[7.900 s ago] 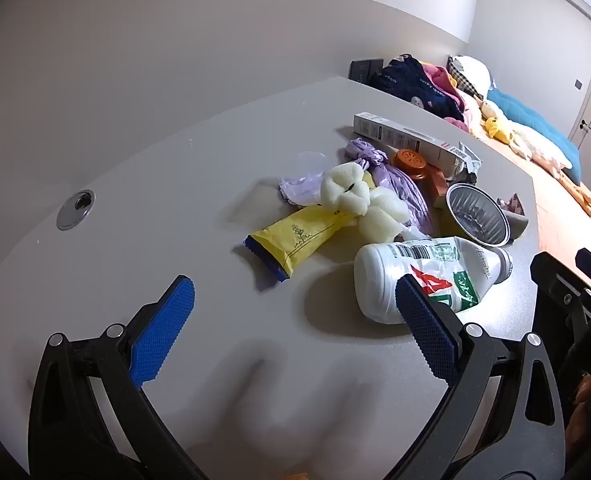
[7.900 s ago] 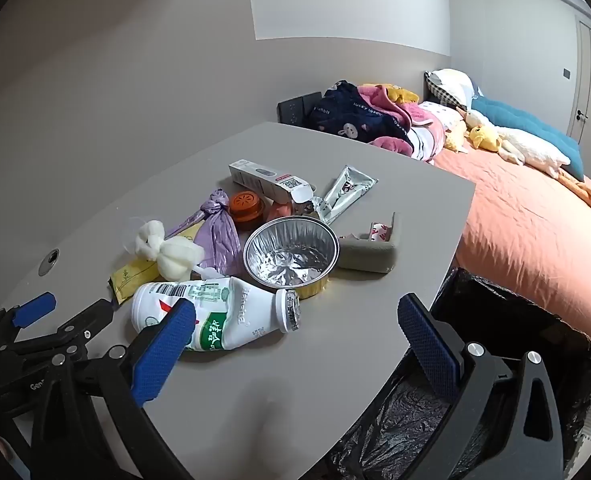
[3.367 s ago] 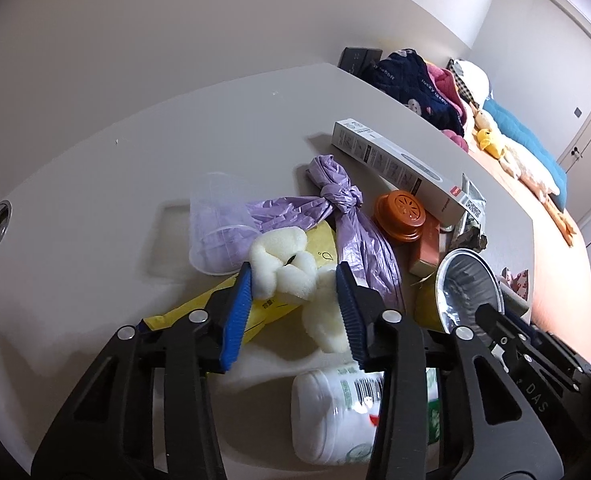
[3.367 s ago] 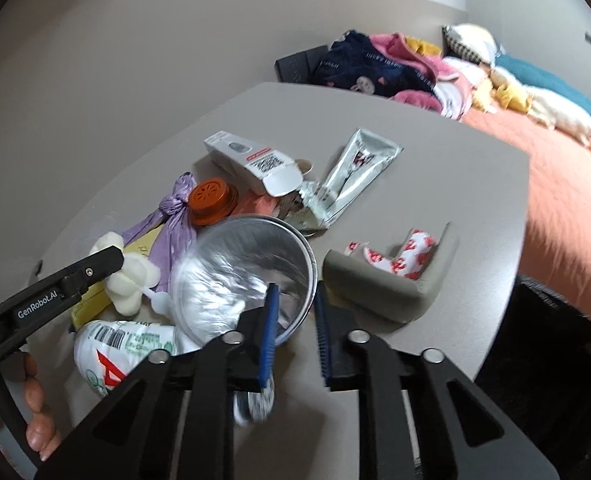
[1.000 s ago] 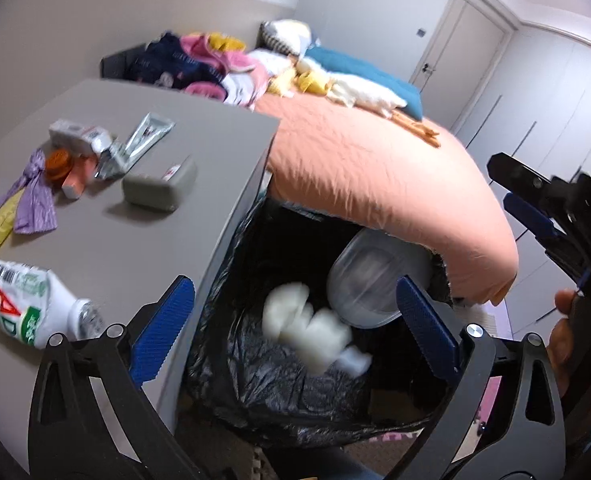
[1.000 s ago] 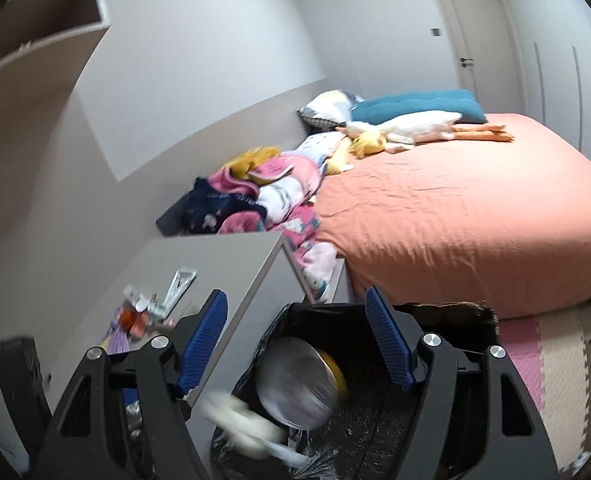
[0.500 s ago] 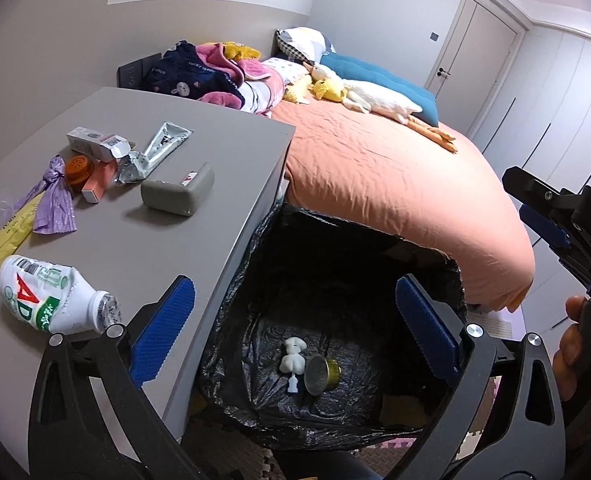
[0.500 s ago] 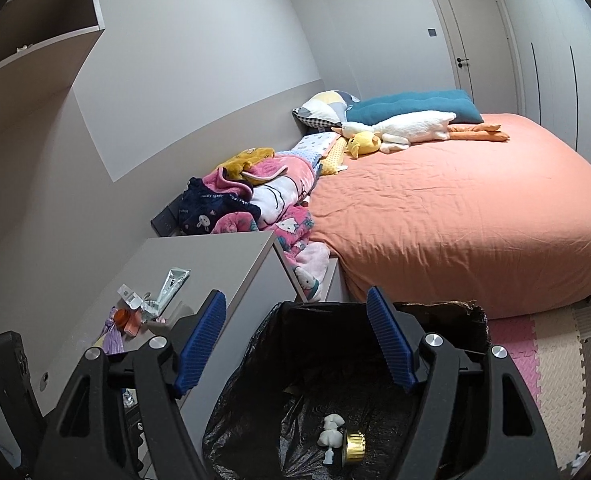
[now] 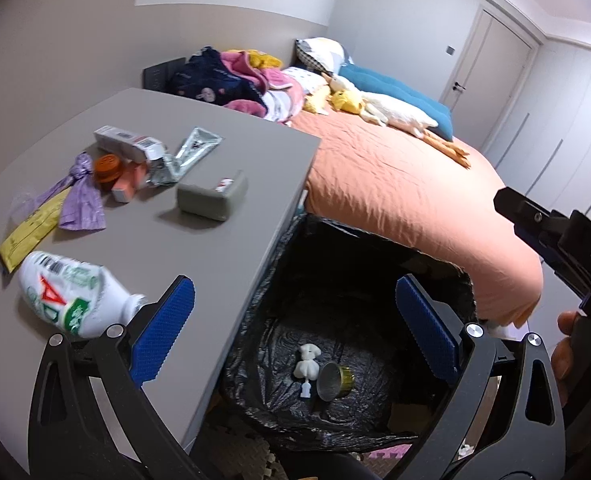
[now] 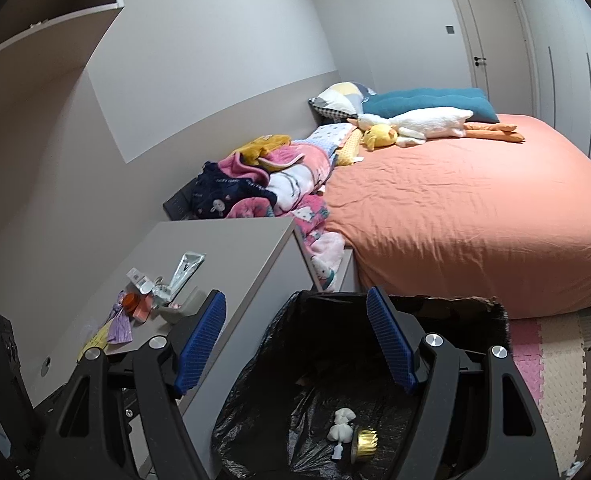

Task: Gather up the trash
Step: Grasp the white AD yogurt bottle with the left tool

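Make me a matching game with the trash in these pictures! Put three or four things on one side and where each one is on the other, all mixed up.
Things:
1. foil cup
2. white bottle
3. grey box
4. orange lid

Places:
A. table's near end, lying on its side
B. bottom of the black bin bag
C. beside the purple bag
D. middle of the table

Pairs: 1-B, 2-A, 3-D, 4-C

foil cup [image 9: 335,376] in bin [image 9: 375,240] | bin right of table [image 9: 231,240] | bottle [image 9: 67,296] on table

White wad [image 9: 307,363], foil cup [image 9: 332,376] touching, on bin bag [image 9: 335,420] bottom
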A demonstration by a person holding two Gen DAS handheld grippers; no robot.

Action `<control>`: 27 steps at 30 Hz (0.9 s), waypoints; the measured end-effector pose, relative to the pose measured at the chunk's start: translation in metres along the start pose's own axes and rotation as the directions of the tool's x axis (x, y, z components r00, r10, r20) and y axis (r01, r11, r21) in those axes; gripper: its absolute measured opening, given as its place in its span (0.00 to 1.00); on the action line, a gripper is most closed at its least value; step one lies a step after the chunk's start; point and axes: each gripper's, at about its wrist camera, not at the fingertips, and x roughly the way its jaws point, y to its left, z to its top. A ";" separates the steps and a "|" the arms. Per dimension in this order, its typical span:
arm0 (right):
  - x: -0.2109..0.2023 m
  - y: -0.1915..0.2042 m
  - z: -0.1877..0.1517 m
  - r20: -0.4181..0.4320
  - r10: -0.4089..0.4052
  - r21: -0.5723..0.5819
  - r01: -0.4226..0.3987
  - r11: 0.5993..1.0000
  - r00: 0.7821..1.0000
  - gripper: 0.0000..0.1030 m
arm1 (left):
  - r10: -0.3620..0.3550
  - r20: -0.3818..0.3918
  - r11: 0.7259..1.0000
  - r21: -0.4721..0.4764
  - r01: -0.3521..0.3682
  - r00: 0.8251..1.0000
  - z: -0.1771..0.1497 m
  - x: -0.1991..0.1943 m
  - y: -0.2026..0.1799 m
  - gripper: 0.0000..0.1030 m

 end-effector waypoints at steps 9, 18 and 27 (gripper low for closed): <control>0.017 0.026 -0.006 -0.034 0.043 -0.031 -0.044 0.999 0.999 0.71 | 0.086 0.023 0.993 -0.088 -0.083 0.996 -0.002 -0.009 0.034 0.94; 0.036 0.052 -0.010 -0.063 0.079 -0.066 -0.083 0.994 0.995 0.71 | 0.184 0.038 0.967 -0.185 -0.174 0.982 -0.005 -0.020 0.071 0.94; 0.061 0.072 -0.018 -0.106 0.103 -0.090 -0.112 0.990 0.989 0.71 | 0.282 0.003 0.915 -0.300 -0.268 0.959 -0.014 -0.016 0.109 0.94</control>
